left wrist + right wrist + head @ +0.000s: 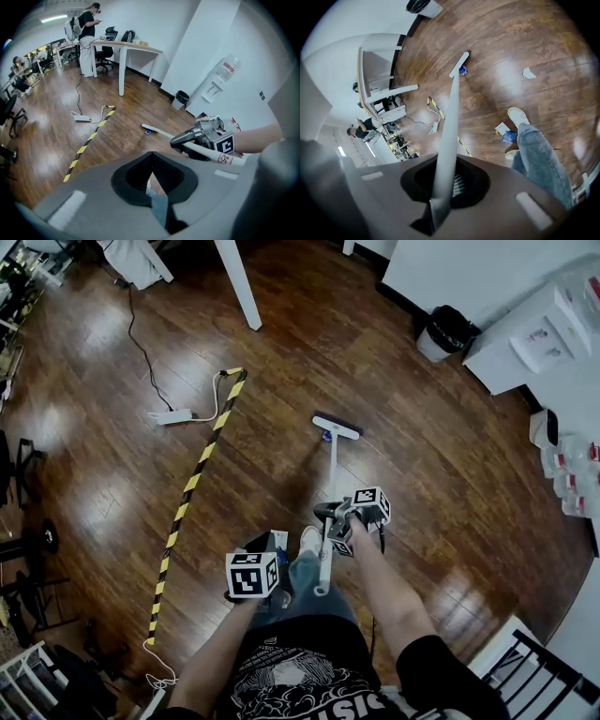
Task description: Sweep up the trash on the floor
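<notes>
A white broom stands on the wooden floor, its head (336, 427) well ahead of my feet. My right gripper (330, 514) is shut on the broom's handle (449, 117), which runs between its jaws (449, 183). A small blue scrap (326, 436) (462, 70) lies right against the broom head. A crumpled white paper (528, 72) lies off to one side. A white slip (502, 127) and a blue packet (509, 137) lie by my white shoe (309, 538). My left gripper (261, 545) (152, 176) hangs low beside my leg, its jaws together with nothing seen in them.
A black-and-yellow striped cable cover (197, 474) runs along the floor at left, with a power strip (171, 416) and cord near it. A white table leg (239, 282) stands beyond. A black-lined bin (446, 332) and water dispenser (539, 334) line the right wall. A person (86, 37) stands far off.
</notes>
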The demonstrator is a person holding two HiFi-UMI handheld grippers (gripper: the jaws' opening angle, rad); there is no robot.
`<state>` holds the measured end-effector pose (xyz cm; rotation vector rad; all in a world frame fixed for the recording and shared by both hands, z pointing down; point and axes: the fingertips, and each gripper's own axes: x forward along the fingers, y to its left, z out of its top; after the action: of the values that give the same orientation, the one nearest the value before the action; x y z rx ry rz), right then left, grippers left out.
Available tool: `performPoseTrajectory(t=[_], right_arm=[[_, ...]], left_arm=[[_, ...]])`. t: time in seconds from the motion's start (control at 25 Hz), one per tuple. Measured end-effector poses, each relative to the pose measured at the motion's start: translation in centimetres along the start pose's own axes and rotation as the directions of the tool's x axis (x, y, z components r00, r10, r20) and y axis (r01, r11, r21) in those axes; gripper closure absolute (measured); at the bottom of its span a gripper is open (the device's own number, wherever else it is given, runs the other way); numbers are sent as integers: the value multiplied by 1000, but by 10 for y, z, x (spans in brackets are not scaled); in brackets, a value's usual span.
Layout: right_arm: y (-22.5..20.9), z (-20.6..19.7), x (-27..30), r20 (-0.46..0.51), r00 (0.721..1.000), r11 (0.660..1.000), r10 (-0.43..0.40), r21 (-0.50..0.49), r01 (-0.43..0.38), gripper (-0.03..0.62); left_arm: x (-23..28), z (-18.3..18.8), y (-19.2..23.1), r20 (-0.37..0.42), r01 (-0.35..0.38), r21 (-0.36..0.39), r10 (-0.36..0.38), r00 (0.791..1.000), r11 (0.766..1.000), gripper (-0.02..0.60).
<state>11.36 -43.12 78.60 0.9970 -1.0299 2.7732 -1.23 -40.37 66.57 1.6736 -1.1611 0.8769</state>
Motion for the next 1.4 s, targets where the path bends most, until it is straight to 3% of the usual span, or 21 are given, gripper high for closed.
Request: performPoseTrajectory(t=[0.44,0.92,1.4], right_arm=[[-27,-36,14,-25,999,1000,-25,12,25,569],[-75,-136,47,-62,996,997,-63,28,65,571],[-164,-249,84,-114,984,990,-139,-6,140,572]], left_arm=[[-6,-33,13,-21,13,-8,-13,1000,1000,577],[-52,-93,75,2,14,-22,-14,1000,1000,577],[-95,-189,133,36,49,-50,-47,998,998,577]])
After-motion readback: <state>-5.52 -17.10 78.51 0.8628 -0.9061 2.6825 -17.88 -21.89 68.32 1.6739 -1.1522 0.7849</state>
